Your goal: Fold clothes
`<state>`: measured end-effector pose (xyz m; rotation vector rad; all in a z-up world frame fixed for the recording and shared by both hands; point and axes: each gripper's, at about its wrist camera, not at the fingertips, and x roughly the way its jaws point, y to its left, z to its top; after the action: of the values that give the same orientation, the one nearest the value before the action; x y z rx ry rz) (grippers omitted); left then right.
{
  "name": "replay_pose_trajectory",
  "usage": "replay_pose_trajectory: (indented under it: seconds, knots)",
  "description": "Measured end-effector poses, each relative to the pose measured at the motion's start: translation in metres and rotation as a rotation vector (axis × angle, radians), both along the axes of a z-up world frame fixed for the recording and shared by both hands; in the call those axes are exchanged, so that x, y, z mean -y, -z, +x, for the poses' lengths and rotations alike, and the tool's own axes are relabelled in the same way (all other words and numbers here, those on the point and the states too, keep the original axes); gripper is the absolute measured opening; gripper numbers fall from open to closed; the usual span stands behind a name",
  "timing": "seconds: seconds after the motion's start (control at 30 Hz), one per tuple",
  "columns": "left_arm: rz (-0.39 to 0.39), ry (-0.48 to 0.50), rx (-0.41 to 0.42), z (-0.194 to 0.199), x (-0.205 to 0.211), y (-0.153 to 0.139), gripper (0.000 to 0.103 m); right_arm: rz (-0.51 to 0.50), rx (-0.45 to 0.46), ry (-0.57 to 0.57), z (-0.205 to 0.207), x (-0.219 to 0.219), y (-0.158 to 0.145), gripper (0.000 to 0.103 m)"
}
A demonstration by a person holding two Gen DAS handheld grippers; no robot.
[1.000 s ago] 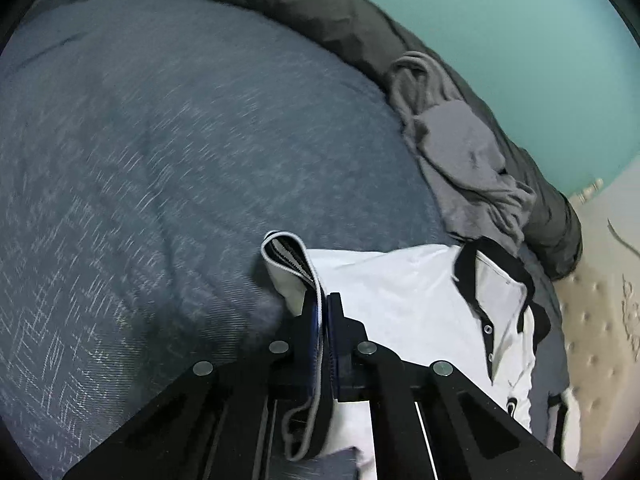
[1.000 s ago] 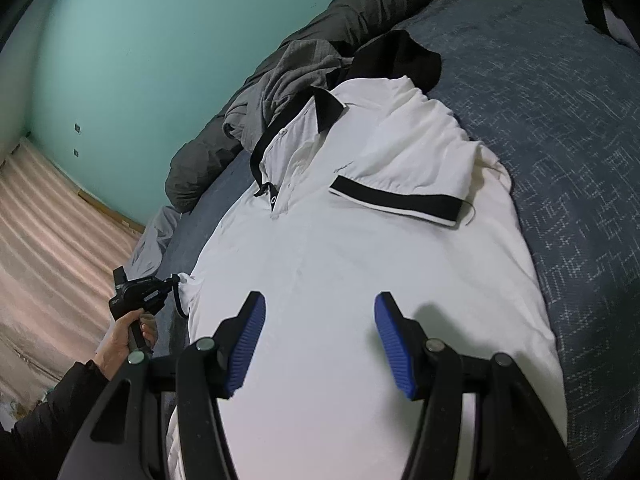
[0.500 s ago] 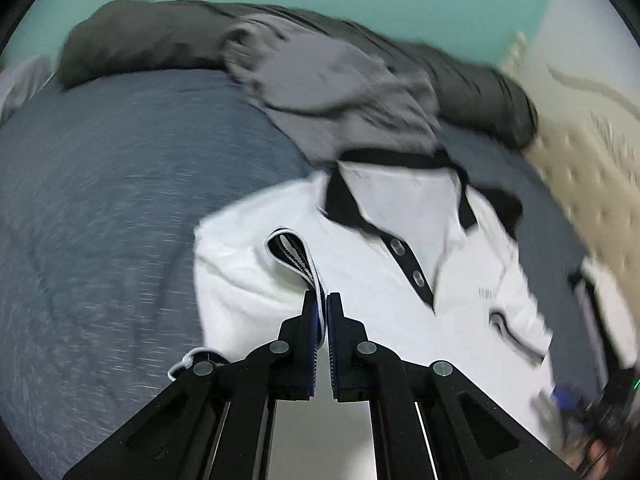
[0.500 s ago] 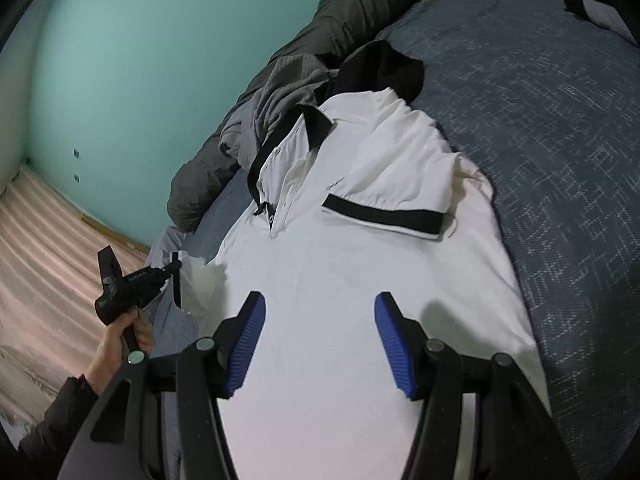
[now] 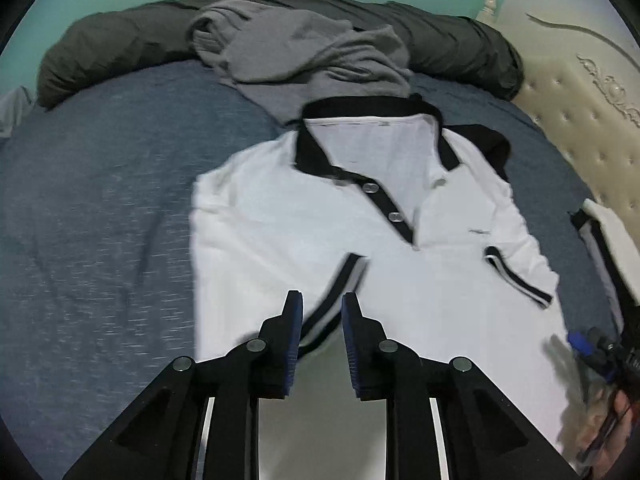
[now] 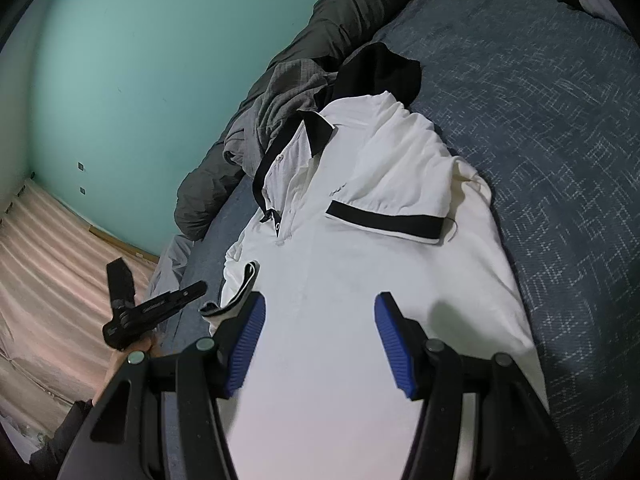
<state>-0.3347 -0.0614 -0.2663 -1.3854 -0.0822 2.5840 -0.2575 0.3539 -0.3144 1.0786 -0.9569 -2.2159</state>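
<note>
1. So, the white polo shirt lies face up on the blue-grey bed cover, collar at the far end, hem toward the near edge. The left gripper is letting its jaws open. The striped cuff of one sleeve lies across the chest and still runs between the pads, but I don't think they're pinching it anymore.

2. Right gripper hangs over the lower front of the shirt, jaws apart, nothing in them. The other sleeve is already folded in, its black band lying flat over the chest.

3. To do this bit well, I'd let the jaws spread fully before pulling away, then lift straight up and back so the cuff doesn't drag out with the pads. Check the folded side edge makes a straight line from shoulder to hem, and smooth it if it bunches.

4. In the right wrist view that cuff looks curled and a bit lifted near the shirt's left edge, so it may need a pat flat.

5. Hard to tell:
   - the hem is cut off behind both grippers
   - the left wrist view is motion-blurred, so cuff contact is a guess
   - the grey garment and dark duvet at the far side overlap the collar area, and what's under them is hidden
</note>
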Motion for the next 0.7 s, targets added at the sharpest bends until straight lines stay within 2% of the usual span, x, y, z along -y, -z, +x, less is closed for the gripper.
replay_pose_trajectory:
  seconds: [0.2, 0.33, 0.47, 0.7]
  knots:
    - [0.002, -0.064, 0.019, -0.002, 0.031, 0.015, 0.022, -0.010, 0.008, 0.005, -0.001, 0.000, 0.002, 0.058]
    - [0.020, -0.044, 0.092, 0.000, 0.035, 0.039, 0.022, -0.010, 0.012, 0.004, -0.002, 0.001, 0.003, 0.058]
    - [-0.028, 0.012, 0.176, 0.013, 0.027, 0.066, 0.022, -0.014, 0.014, 0.004, -0.002, 0.000, 0.004, 0.058]
    - [0.067, -0.096, 0.096, 0.008, 0.055, 0.044, 0.022, -0.018, 0.014, 0.007, -0.002, -0.002, 0.004, 0.058]
